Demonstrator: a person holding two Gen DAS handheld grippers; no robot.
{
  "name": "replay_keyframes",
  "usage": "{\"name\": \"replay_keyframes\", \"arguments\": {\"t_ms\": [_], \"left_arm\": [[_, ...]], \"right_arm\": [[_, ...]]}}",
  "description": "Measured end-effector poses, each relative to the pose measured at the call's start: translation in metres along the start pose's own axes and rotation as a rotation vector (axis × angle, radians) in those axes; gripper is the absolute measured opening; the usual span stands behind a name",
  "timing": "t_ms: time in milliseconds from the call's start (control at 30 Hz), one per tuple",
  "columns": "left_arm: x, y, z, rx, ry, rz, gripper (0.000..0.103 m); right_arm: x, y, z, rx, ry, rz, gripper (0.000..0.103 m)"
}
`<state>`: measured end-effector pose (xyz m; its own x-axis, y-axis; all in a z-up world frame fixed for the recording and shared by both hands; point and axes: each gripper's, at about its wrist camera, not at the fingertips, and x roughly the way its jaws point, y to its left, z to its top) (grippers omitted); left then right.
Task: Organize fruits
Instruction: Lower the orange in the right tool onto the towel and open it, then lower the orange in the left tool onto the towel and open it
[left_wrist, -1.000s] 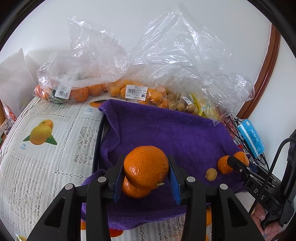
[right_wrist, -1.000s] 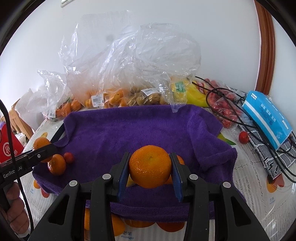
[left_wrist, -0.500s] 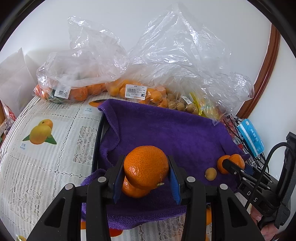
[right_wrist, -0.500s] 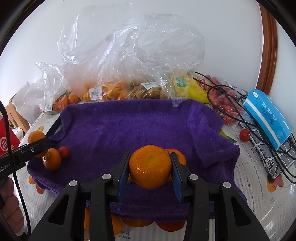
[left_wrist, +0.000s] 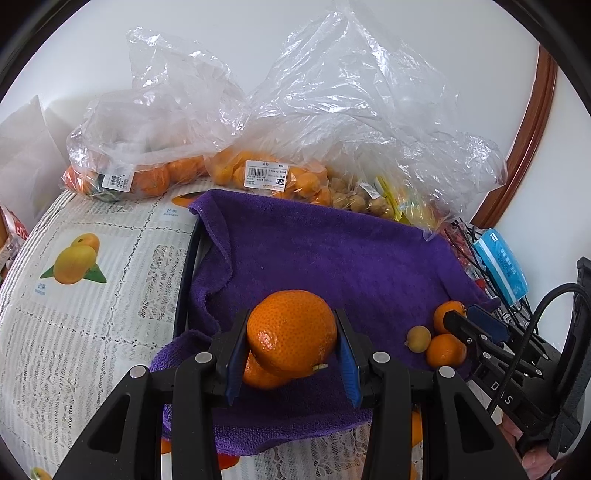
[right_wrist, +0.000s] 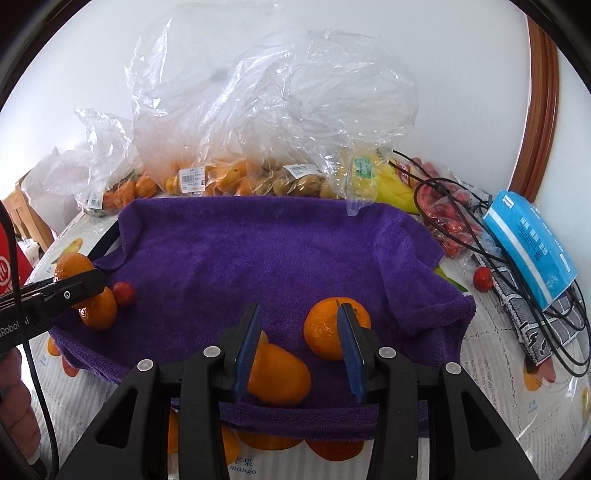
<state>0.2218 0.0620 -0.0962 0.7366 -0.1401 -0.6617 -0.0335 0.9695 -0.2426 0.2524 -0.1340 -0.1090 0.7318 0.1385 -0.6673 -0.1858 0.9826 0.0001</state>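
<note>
Purple towel (right_wrist: 280, 254) covered the table; left gripper (left_wrist: 291, 354) clenched a mandarin (left_wrist: 291, 332), right gripper (right_wrist: 301, 343) gaped empty over the towel's front edge.

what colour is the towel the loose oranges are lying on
Deep purple: the plush terry towel is plain, with no pattern. It shows best in the right wrist view.

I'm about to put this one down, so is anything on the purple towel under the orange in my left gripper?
Yes. A second orange lies on the purple towel just below the held orange in the left gripper. The right wrist view shows a small red fruit beside it. The towel's middle is bare.
</note>
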Motion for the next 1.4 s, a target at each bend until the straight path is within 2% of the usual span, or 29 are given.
{"name": "replay_keyframes", "arguments": {"t_ms": [467,933,1033,1400], "left_arm": [[0.001,-0.003,-0.002,0.010,-0.006,-0.007,0.041],[0.001,-0.019,-0.008,0.095,-0.021,0.001,0.042],[0.001,-0.019,-0.008,0.093,-0.022,-0.005,0.046],[-0.006,-0.009,-0.004,0.048,-0.038,-0.021,0.051]], "right_arm": [[-0.011,-0.006,0.003,0.026,-0.046,-0.006,0.042],[-0.011,-0.007,0.003,0.027,-0.048,-0.026,0.043],[-0.011,-0.007,0.003,0.024,-0.048,-0.030,0.044],[-0.014,-0.008,0.002,0.016,-0.065,-0.039,0.048]]}}
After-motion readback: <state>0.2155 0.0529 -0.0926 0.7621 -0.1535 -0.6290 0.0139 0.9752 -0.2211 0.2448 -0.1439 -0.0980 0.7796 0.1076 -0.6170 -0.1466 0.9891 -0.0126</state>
